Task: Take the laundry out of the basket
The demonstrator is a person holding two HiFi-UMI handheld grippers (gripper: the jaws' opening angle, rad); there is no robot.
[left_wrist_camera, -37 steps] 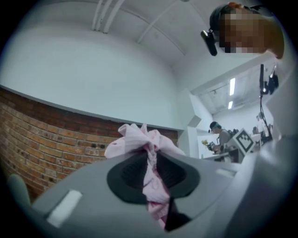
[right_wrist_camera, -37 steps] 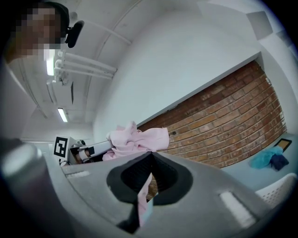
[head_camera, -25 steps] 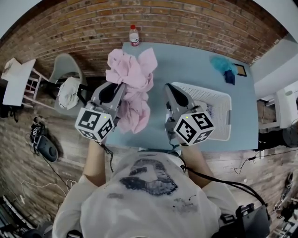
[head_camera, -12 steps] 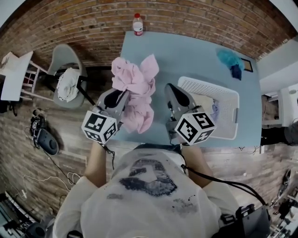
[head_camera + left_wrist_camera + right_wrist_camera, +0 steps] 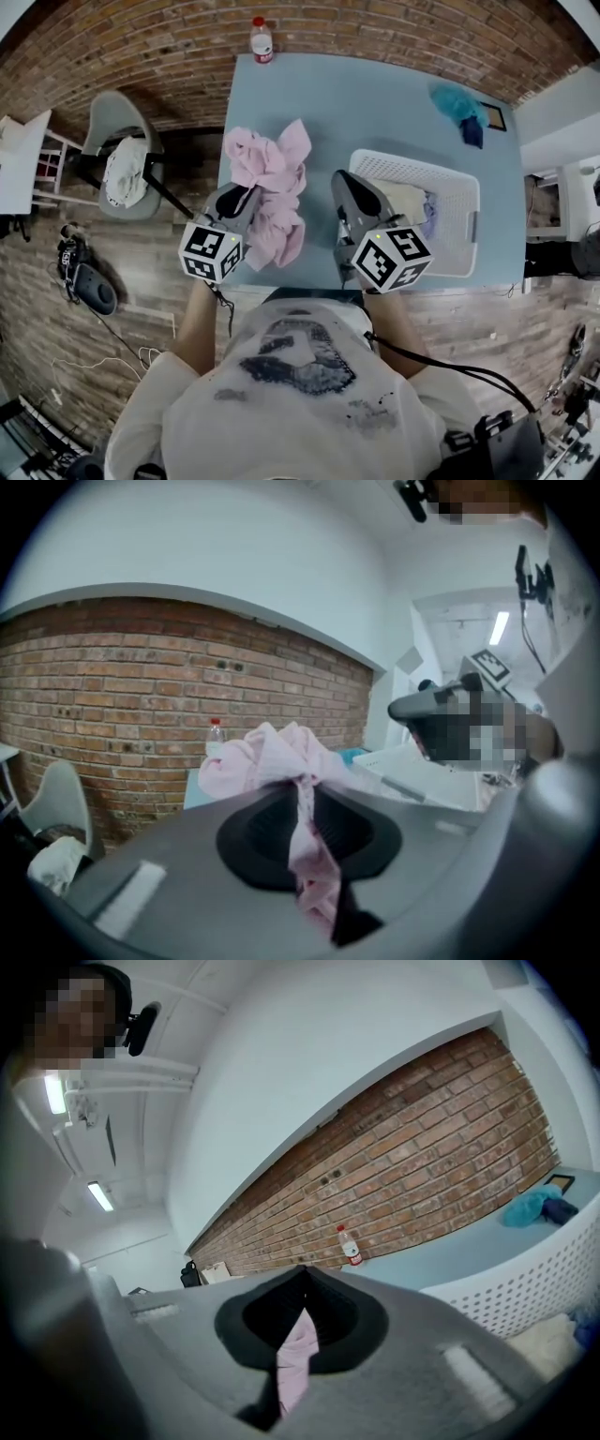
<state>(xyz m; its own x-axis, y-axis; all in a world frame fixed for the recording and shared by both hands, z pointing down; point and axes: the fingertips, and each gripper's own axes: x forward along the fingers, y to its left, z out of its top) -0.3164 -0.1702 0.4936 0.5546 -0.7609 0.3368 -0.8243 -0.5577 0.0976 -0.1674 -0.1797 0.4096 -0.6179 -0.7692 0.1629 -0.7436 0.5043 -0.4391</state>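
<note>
A crumpled pink garment (image 5: 270, 183) hangs bunched over the front left part of the blue table (image 5: 375, 103). My left gripper (image 5: 247, 194) is shut on it, and a twisted pink strip (image 5: 302, 841) runs between its jaws (image 5: 305, 785). My right gripper (image 5: 339, 180) is shut too, with a pink fold (image 5: 296, 1349) pinched between its jaws (image 5: 302, 1274). The white perforated laundry basket (image 5: 412, 161) stands to the right of the garment, with pale laundry (image 5: 411, 201) still inside. The basket wall (image 5: 525, 1279) also shows in the right gripper view.
A plastic bottle with a red cap (image 5: 261, 40) stands at the table's far edge. A teal and dark blue cloth (image 5: 459, 108) lies at the far right corner beside a small frame (image 5: 487, 116). A grey chair with white clothes (image 5: 122, 173) stands left of the table.
Both grippers have come down with the pink garment, which hung high and spread before and now sits lower and more bunched over the table's left front.
</note>
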